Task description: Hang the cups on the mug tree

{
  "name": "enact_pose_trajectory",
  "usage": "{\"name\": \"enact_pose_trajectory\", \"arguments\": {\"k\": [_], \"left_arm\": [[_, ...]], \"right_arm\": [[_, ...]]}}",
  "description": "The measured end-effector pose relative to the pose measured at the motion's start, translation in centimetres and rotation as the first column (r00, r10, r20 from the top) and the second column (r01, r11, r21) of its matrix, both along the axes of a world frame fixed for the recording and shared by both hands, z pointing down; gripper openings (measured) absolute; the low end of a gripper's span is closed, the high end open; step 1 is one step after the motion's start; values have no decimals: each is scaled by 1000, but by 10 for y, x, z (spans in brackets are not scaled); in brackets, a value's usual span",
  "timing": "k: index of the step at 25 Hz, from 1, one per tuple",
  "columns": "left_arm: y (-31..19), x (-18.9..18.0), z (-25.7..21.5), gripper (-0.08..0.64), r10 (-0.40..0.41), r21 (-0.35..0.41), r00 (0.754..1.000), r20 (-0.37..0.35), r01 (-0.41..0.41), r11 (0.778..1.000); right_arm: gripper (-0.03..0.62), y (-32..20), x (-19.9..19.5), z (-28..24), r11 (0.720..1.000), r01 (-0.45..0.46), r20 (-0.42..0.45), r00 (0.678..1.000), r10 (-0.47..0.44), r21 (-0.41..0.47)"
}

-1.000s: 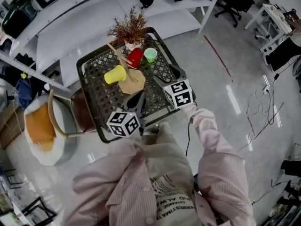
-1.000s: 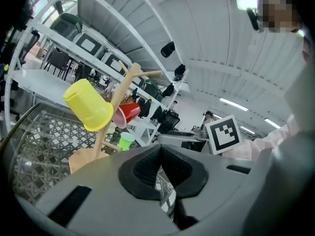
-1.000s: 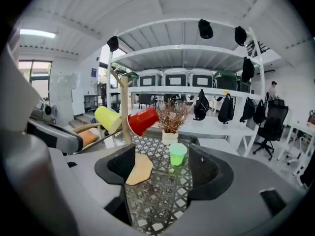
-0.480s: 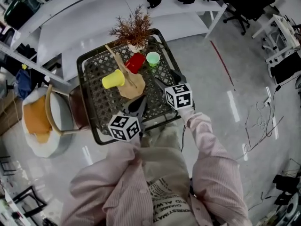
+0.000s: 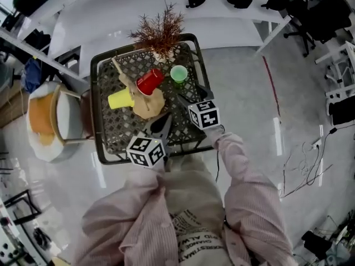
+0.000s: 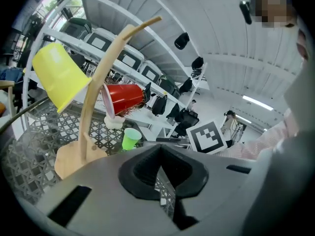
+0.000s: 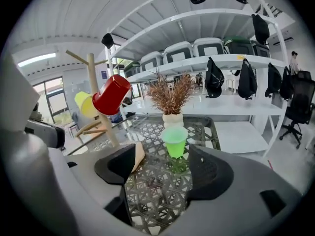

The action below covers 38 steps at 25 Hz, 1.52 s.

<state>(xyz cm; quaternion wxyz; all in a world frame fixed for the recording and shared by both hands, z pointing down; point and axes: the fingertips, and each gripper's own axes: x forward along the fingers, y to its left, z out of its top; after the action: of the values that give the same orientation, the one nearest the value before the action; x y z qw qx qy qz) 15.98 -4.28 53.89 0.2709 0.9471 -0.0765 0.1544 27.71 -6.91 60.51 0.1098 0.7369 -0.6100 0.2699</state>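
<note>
With the yellow cup [image 5: 120, 99] and red cup [image 5: 147, 82] hung on the mug tree [image 5: 145, 103], I aim my right gripper [image 7: 165, 165], jaws spread, at the green cup [image 7: 175, 140] standing beside that tree, ready to take it, my left gripper [image 6: 160, 173] closed and empty.

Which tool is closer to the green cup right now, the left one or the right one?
Right. The right tool, open, points at the green cup just ahead; the left tool sits farther back, nearer the person.
</note>
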Motion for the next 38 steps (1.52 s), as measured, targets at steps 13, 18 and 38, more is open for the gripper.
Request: {"name": "enact_pose_trajectory", "arguments": {"k": [13, 18, 38], "left_arm": [[-6, 29, 18, -2, -230, -5, 972, 43, 230, 973], [-10, 31, 29, -2, -307, -16, 950, 55, 309, 951], [-33, 49, 52, -2, -345, -70, 934, 93, 352, 933]], "right_arm": [[328, -21, 25, 40, 982, 186, 19, 982, -186, -31], [327, -39, 34, 55, 972, 231, 19, 973, -230, -42], [328, -87, 35, 88, 942, 320, -2, 947, -321, -100]]}}
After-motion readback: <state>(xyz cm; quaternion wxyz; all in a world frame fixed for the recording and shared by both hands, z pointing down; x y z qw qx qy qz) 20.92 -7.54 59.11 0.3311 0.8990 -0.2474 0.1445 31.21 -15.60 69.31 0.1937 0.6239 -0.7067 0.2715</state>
